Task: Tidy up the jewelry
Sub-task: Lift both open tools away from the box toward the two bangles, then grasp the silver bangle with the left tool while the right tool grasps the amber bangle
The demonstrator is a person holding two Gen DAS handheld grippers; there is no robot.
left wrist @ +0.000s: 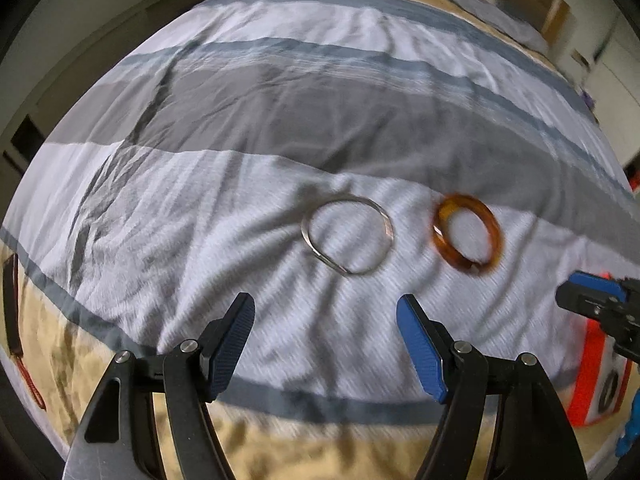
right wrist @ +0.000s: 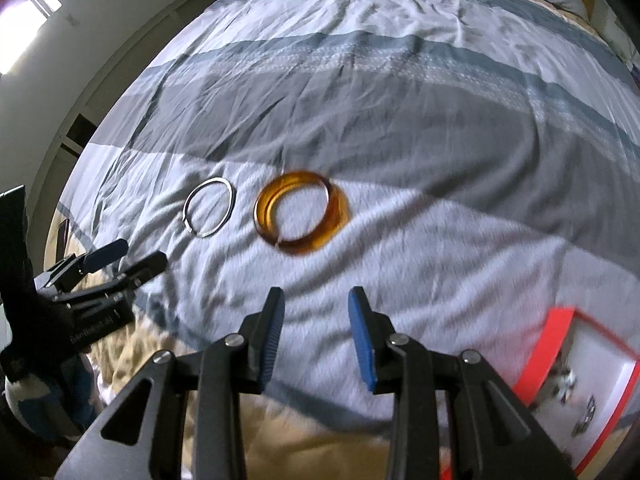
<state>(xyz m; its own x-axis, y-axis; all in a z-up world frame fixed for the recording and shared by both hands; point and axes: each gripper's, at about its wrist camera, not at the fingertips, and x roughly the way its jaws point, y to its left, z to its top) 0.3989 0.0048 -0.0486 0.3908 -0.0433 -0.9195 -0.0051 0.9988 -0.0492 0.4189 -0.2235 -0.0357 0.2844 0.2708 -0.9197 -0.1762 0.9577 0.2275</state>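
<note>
A thin silver bangle lies flat on the striped bedspread, with an amber bangle to its right. My left gripper is open and empty, just short of the silver bangle. In the right wrist view the silver bangle and the amber bangle lie ahead. My right gripper is open and empty, below the amber bangle. The left gripper shows at the left edge there. The right gripper shows at the right edge of the left wrist view.
A red-rimmed white box with small metal pieces inside sits at the right; it also shows in the left wrist view. The bedspread is wrinkled, with grey, white and tan bands. A red-brown strap lies at the left.
</note>
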